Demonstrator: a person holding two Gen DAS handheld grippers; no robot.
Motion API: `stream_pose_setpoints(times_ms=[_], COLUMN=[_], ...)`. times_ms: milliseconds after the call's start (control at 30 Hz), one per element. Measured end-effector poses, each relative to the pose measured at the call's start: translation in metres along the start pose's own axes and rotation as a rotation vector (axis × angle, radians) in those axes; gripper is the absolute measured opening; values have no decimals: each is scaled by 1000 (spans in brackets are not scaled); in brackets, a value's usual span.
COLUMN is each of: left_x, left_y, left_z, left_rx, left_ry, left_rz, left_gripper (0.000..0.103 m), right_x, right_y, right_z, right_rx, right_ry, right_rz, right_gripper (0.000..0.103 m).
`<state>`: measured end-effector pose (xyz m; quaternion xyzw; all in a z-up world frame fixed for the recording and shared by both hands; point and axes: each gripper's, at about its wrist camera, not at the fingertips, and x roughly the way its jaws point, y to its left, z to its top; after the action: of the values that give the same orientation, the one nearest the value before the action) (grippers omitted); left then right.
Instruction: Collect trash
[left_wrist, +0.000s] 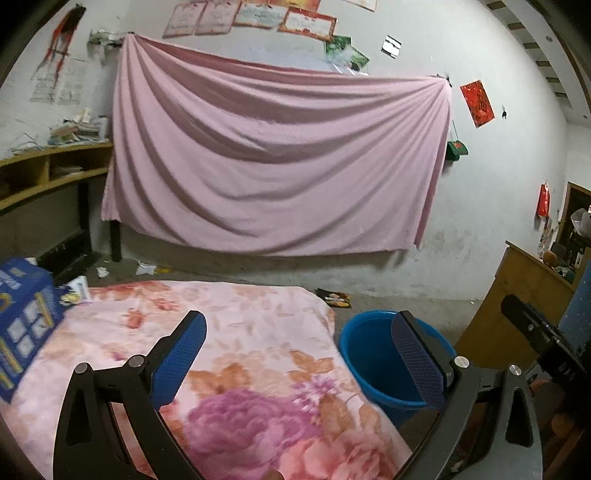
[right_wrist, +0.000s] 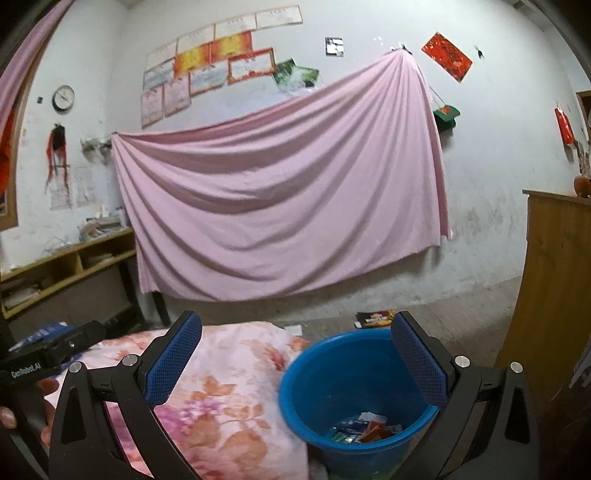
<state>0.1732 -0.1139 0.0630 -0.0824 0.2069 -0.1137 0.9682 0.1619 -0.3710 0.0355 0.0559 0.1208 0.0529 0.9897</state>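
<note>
Both claws gape wide and empty — the left gripper (left_wrist: 299, 354) over a floral blanket (left_wrist: 236, 332), the right gripper (right_wrist: 297, 354) above a blue bucket (right_wrist: 343, 373) just beside the bed, wrappers (right_wrist: 364, 430) in its bottom. A pink sheet (left_wrist: 273, 158) drapes the white wall; a blue box (left_wrist: 26, 325) sits at the blanket's left edge — litter (left_wrist: 334, 297) on the concrete floor.

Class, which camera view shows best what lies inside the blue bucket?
The right wrist view: it looks down into the blue bucket, showing wrappers heaped at its bottom. The left wrist view shows the bucket beside the floral blanket, but only its inner wall, partly behind a tool finger; no contents appear.
</note>
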Motion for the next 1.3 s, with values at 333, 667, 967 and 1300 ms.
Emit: stream_pose_setpoints(times_ms=[333,667,967,1300], left_x=[-73,-116,-142,-170], left_y=[22,36,51,62], left_z=[-17,-53,-81,-108], left_rx=[15,77,107,110], left_ry=[-78,-100,-116,-150], left_rz=[61,112,118,146], left_gripper=[101,101,101,101], right_x=[-49,-85,-110,-131], right_y=[39,70,86,112], right_z=[-8,-30,-49,-66], right_rx=[-19,-41,-53,-51], right_ry=[-62,-95,-112,-122], right_rz=[21,27,35,42], right_gripper=[103,103,103,103])
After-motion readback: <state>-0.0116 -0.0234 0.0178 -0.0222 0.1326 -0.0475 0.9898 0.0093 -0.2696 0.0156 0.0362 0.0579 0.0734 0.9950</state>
